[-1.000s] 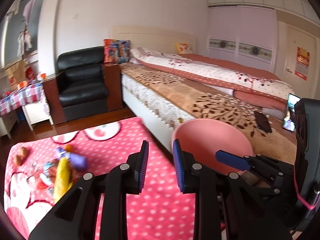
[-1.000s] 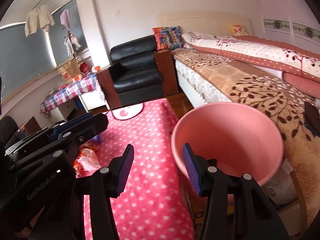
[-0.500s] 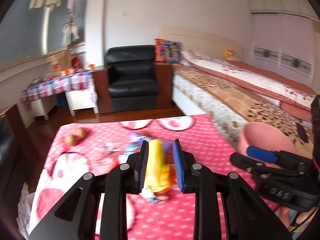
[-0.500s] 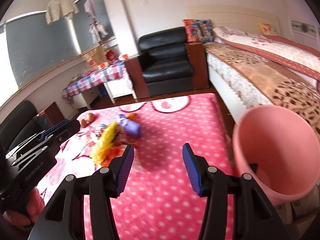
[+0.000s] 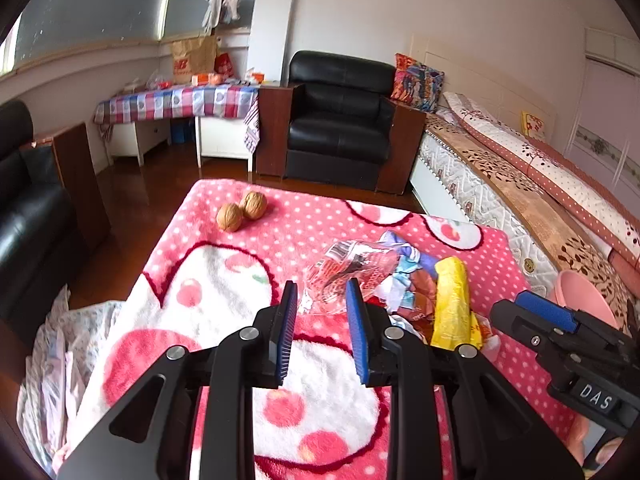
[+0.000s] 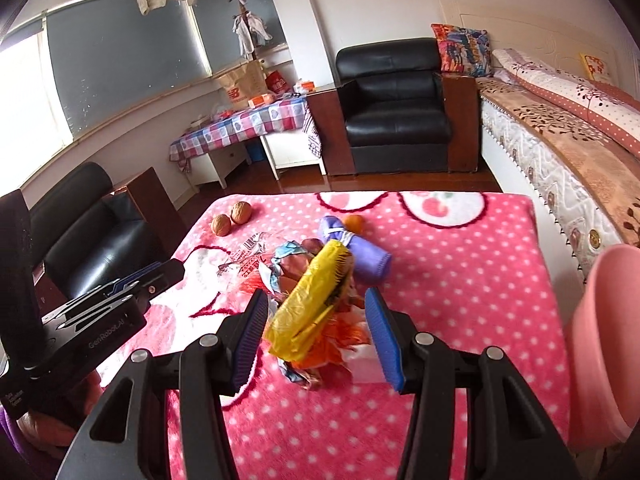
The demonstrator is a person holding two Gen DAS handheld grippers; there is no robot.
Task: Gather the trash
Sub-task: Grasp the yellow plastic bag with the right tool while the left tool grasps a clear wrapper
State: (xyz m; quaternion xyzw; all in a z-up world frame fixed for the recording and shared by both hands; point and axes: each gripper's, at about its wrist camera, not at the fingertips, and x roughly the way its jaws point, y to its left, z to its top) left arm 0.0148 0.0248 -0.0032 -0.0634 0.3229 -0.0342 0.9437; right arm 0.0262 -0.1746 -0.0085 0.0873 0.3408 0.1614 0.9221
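Fingers flank wrapper (apparently untouched).

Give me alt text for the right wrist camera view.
The open right gripper frames a yellow wrapper atop a trash pile on a pink polka-dot blanket. A pink bin stands at right, two walnuts lie farther back.

Both views look forward and slightly down over the pink polka-dot blanket, toward the black armchair at the far wall. The left wrist view sits nearer the blanket's left edge, with the wrapper pile just ahead and to the right. The right wrist view sits further right, close over the same pile. Both views share the pile, the two walnuts, the armchair, the bed and the pink basin to the pile's right.
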